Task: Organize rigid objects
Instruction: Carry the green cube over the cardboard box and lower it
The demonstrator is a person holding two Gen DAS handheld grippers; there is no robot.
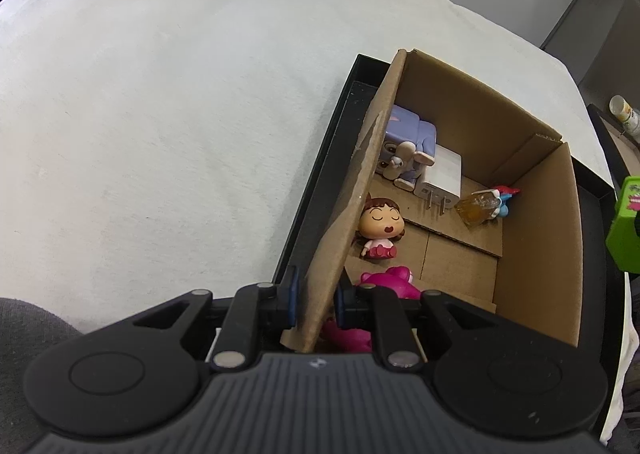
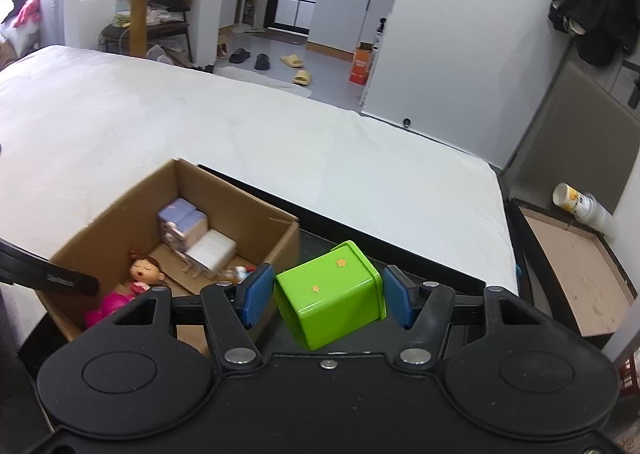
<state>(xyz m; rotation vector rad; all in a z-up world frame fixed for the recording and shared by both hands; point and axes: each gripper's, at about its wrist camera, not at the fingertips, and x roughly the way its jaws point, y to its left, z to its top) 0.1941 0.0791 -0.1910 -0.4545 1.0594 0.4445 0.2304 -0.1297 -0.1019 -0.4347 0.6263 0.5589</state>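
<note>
the step in hand looks like carrying one more thing to the cardboard box (image 2: 120, 210). the right claw (image 2: 326, 296) is closed on a green tin (image 2: 332, 294), its blue pads pressing on two opposite sides; the tin hangs tilted, low in the middle of the right wrist frame, to the right of the box and outside it. the left claw (image 1: 316, 298) is clamped tight on the near wall of the box, at the bottom middle of the left wrist frame, holding it steady.

inside the box lie a sleeping doll (image 1: 380, 230), a pink toy (image 1: 390, 280) near the left claw, a white charger (image 1: 442, 176), a purple figure (image 1: 408, 142) and a small amber bottle (image 1: 478, 206).

the next move probably calls for swinging the tin left over the box's right wall (image 2: 286, 242), then lowering it onto the bare cardboard floor at the lower right of the box in the left wrist frame, and only then letting go.

the box sits in a black tray (image 1: 340, 126) on a white bed (image 1: 160, 114). its walls stand high, so the tin must clear the rim. the bed is open at upper left; the right edge of the frame is crowded.
</note>
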